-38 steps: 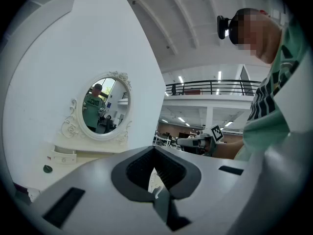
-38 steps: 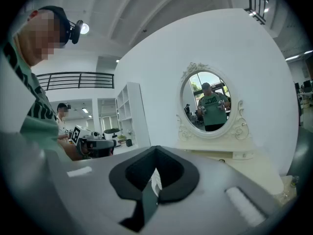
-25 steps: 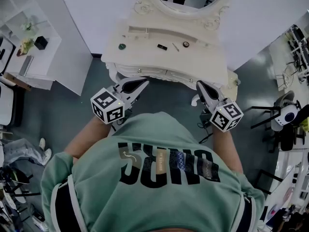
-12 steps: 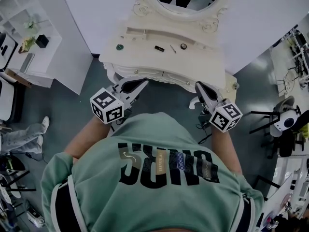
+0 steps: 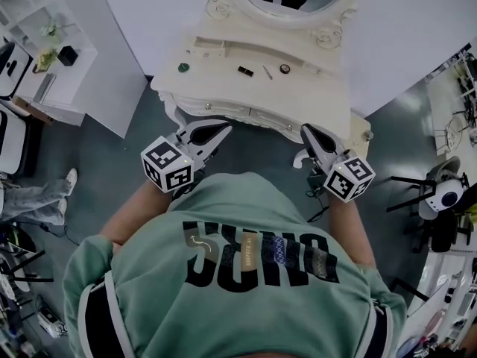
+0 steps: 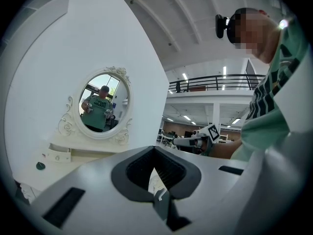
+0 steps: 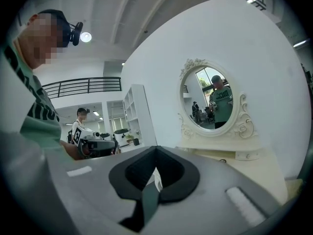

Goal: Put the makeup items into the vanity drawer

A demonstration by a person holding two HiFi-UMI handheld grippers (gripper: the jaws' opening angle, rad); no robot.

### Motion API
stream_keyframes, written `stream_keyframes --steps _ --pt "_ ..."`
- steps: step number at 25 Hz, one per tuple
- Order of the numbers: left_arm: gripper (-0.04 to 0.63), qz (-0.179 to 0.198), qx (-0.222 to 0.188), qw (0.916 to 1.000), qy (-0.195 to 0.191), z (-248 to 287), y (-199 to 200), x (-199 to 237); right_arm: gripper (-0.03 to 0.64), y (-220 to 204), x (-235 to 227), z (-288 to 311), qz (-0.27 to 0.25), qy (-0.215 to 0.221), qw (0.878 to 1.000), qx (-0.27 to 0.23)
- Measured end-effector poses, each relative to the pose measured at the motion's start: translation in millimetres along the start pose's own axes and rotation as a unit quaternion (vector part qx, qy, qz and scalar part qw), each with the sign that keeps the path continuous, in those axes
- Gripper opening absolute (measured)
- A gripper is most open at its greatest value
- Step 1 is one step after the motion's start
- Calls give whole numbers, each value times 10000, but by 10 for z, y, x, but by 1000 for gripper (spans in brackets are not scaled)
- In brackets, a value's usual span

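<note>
Vanity point(image 5: 320, 88) nearer than before; left hand-held gripper point(image 5: 223, 127), right hand-held gripper point(image 5: 306, 130) both closed, empty.

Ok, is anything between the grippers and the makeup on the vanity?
Nothing visible stands between the left gripper, the right gripper and the makeup. But the front drawer looks shut, blocking the way in.

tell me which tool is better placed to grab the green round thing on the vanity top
Left. The green round thing lies at the left end of the vanity top, on the side of the left tool; the right tool sits toward the other end. Both are shut and empty.
</note>
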State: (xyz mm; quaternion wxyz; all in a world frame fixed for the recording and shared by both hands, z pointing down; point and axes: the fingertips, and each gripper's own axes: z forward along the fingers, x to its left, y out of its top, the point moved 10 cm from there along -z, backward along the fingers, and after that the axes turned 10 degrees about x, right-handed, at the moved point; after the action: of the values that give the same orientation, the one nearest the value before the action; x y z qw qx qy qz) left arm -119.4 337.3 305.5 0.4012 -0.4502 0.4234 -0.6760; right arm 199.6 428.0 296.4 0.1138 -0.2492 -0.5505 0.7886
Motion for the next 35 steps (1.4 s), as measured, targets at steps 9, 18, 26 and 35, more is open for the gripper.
stream_keyframes --steps 9,18,26,35 --pt "3 -121 57 9995 -269 238 158 1116 9 194 -391 953 71 -83 9999 119" --pt "3 361 278 9940 -994 723 919 2854 9 882 -944 2209 174 -754 9969 143" --pt "4 198 506 9922 -1122 1222 1071 3416 11 877 -1399 2646 14 -842 9927 860" --pt "3 -374 656 9961 -453 1887 829 3258 56 578 -2221 2912 -739 87 9772 1988"
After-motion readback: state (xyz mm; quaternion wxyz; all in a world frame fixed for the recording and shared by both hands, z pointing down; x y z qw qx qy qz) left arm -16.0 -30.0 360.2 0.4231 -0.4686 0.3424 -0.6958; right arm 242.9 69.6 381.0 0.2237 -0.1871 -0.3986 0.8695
